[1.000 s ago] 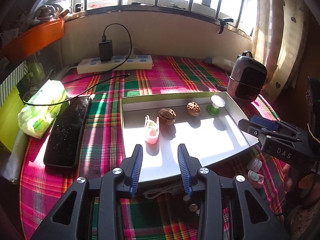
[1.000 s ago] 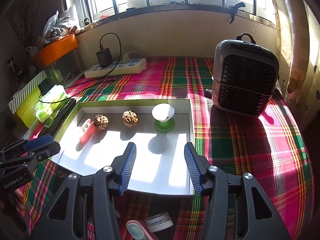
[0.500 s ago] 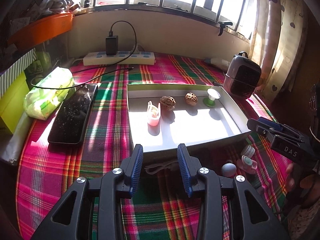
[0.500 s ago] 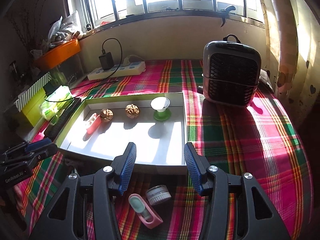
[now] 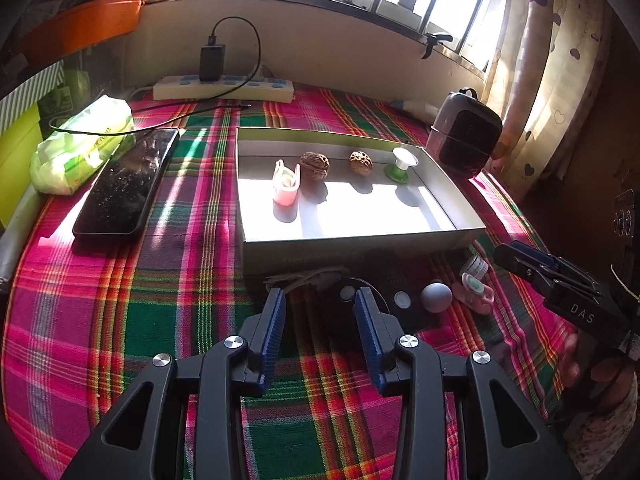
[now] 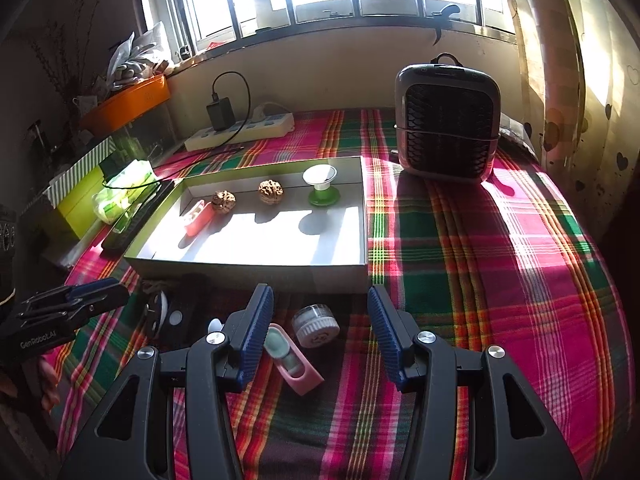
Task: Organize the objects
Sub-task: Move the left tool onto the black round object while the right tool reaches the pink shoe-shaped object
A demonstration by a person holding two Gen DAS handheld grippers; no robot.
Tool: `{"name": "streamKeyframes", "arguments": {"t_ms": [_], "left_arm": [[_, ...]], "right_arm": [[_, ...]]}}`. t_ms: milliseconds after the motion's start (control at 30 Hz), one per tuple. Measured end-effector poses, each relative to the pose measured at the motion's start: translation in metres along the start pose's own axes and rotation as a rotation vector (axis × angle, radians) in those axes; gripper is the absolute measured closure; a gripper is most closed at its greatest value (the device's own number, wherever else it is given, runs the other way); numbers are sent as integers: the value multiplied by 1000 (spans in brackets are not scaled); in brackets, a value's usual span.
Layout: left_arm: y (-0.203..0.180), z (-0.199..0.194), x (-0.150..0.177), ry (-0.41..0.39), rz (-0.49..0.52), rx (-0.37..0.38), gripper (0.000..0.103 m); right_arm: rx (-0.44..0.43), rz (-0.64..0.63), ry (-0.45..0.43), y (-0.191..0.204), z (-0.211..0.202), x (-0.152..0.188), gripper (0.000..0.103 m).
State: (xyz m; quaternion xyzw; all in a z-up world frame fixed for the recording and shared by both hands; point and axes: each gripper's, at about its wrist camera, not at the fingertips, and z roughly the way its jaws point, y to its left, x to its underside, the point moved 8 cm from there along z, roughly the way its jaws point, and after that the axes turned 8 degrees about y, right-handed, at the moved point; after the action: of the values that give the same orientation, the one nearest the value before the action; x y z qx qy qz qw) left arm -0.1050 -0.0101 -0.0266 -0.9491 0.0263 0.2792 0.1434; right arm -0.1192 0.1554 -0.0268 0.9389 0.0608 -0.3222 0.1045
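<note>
A shallow grey tray [image 5: 360, 242] on the plaid cloth holds a pink clip [image 5: 286, 184], two walnuts [image 5: 315, 165] and a green-and-white spool [image 5: 402, 164]. Before its front wall lie twine [image 5: 308, 276], small white discs [image 5: 402, 299], a grey ball [image 5: 436, 297], a pink case [image 6: 294, 360] and a white round jar [image 6: 316, 324]. My left gripper [image 5: 319, 294] hovers by the twine, its jaws opening with nothing between them. My right gripper [image 6: 319, 292] stands open above the pink case and jar, apart from both.
A dark fan heater [image 6: 448, 128] stands right of the tray. At the back lies a power strip [image 5: 224, 90] with a charger. A black phone [image 5: 128, 184], a green tissue pack [image 5: 80, 148] and a yellow box [image 6: 76, 200] sit on the left.
Both grippers have drawn back from over the tray toward the near side. The small items in front of the tray have come into view.
</note>
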Motion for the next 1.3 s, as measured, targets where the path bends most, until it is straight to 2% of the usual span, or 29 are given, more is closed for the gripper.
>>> {"name": "streamKeyframes", "arguments": {"t_ms": [400,667,1300], "left_arm": [[-8,13,6,33,-31,63,67],[-12,21,8,60,-30,65,67],[-18,33,4,84,-5,48,67]], "right_arm": [[-53,-3,41,1,4,22,52],[-90,-37,86,12,14,28,52],[-40,-134,148,23,31,32,52]]}}
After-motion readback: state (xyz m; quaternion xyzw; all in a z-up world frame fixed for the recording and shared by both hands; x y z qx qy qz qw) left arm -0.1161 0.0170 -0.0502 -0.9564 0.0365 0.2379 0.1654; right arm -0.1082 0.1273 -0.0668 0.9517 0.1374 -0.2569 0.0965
